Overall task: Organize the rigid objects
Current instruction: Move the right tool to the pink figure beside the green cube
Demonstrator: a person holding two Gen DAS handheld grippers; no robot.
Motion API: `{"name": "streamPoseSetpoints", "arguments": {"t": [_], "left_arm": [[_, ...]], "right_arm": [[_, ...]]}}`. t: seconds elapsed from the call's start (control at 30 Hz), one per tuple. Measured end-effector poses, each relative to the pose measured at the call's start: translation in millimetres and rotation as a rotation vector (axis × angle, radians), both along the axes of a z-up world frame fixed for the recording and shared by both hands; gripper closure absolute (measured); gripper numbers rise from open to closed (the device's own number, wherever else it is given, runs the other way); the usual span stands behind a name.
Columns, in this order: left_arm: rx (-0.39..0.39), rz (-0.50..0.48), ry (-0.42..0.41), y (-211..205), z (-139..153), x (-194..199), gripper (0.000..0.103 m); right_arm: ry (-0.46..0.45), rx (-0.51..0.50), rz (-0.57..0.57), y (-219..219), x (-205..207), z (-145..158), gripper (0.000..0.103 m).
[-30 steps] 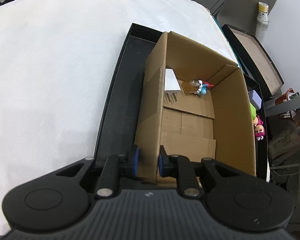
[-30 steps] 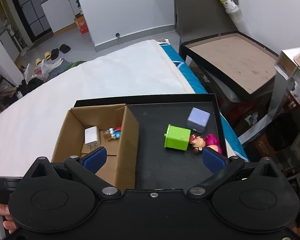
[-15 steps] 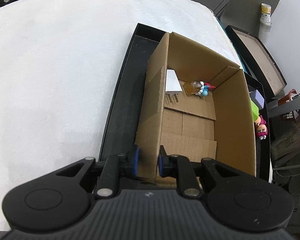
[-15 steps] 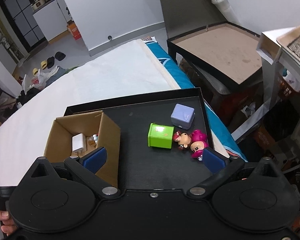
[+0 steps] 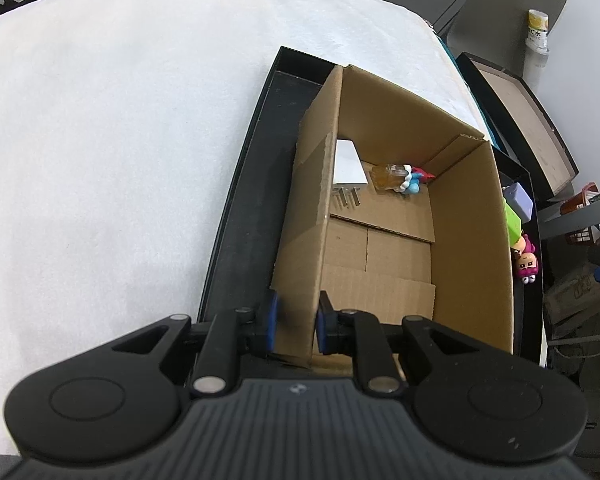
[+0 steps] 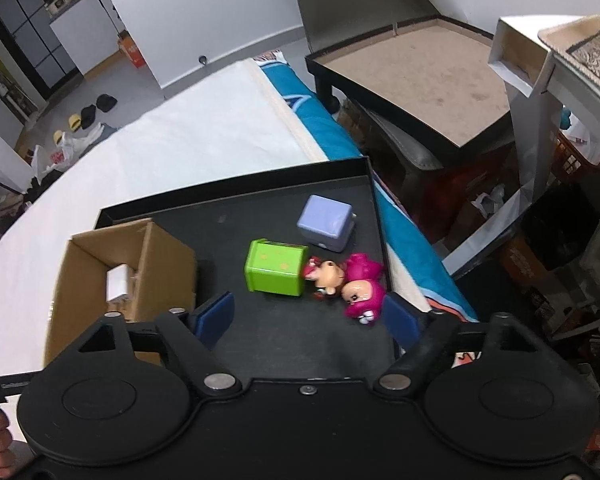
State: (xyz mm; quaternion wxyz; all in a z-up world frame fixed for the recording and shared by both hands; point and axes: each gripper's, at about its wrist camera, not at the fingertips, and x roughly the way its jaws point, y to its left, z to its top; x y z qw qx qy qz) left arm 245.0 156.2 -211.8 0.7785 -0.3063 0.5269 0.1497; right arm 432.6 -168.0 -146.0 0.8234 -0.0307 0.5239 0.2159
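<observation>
My left gripper is shut on the near left wall of the open cardboard box, which stands in a black tray. Inside the box lie a white charger and a small blue-and-amber toy. My right gripper is open and empty above the tray. Ahead of it on the tray lie a green box, a lilac cube and two pink doll figures. The cardboard box is at its left.
The tray rests on a white bed cover. A second black tray with a brown base stands beyond the bed's right edge. Cluttered boxes and shelves lie to the right.
The right gripper has moved forward and to the right, toward the green box and dolls. The left gripper keeps its hold on the box wall, barely moving.
</observation>
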Motion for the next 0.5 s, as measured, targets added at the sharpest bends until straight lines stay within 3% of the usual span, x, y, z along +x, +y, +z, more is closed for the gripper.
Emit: {"name": "streamPoseSetpoints", "arguments": {"t": [0.17, 0.5], "left_arm": [[-0.007, 0.016, 0.001, 1, -1, -1, 0.085], [-0.001, 0.018, 0.008, 0, -2, 0, 0.085]], "right_arm": [[0.022, -0.04, 0.006, -1, 13, -17, 0.043], [0.072, -0.064, -0.023, 0, 36, -50, 0.058]]}}
